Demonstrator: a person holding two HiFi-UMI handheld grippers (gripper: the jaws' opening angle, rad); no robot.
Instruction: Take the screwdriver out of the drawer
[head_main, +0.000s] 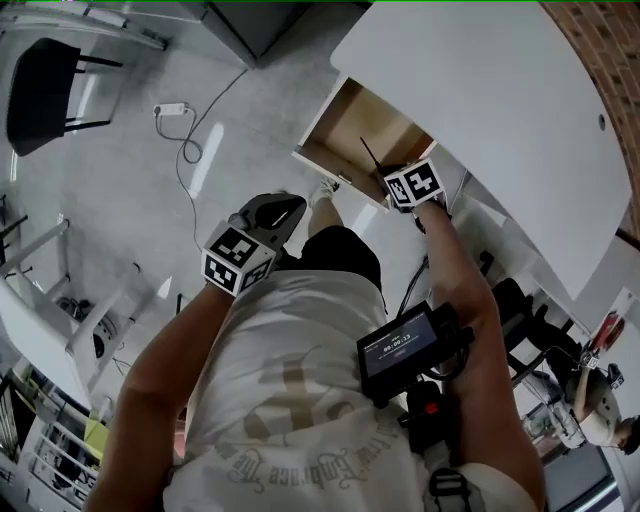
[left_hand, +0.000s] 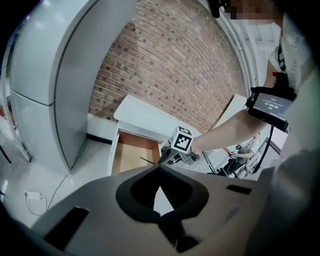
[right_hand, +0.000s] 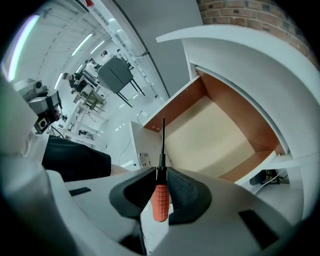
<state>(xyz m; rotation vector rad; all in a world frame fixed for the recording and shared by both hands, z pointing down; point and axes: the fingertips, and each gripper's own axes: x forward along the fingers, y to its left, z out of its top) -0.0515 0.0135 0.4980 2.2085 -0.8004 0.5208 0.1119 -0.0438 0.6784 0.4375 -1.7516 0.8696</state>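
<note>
The screwdriver (right_hand: 160, 199) has an orange ribbed handle and a thin black shaft. My right gripper (right_hand: 161, 172) is shut on it where handle meets shaft, with the tip pointing away over the open drawer (right_hand: 215, 135). The drawer's wooden floor is bare. In the head view, the right gripper (head_main: 392, 183) hangs above the drawer's (head_main: 345, 125) front corner, and the dark shaft (head_main: 370, 155) sticks out over it. My left gripper (head_main: 285, 210) is held back near the person's body, apart from the drawer. Its jaws (left_hand: 160, 170) meet at the tips with nothing between them.
The drawer belongs to a white cabinet (head_main: 480, 110) standing against a brick wall (left_hand: 170, 70). A white cable with a plug block (head_main: 175, 108) lies on the pale floor. A black chair (head_main: 40, 90) stands at the far left. The person's shoe (head_main: 325, 190) is just before the drawer front.
</note>
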